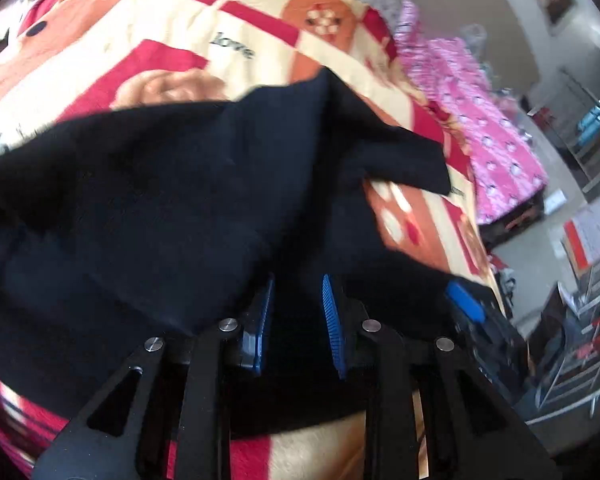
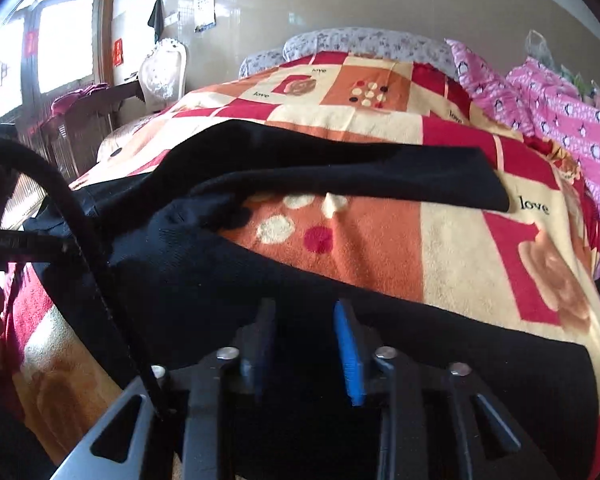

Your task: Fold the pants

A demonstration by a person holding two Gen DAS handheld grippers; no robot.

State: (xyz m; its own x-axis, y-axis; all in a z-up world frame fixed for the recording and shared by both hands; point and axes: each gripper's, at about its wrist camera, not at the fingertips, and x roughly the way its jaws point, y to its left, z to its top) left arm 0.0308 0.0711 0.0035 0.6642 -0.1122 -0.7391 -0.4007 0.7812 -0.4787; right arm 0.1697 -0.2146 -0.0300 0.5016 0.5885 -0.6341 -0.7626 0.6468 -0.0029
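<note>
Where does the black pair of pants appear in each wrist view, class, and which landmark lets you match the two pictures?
Left wrist view: the black pants fill the centre and left, lying on the patterned blanket.
Right wrist view: the black pants stretch across the middle and lower frame.
Shared landmark: the pink printed bedding on the right.

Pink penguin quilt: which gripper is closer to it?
Right. The right gripper is over the black pants on the side toward the pink penguin quilt; the left gripper is over them too, beyond the right one.
</note>
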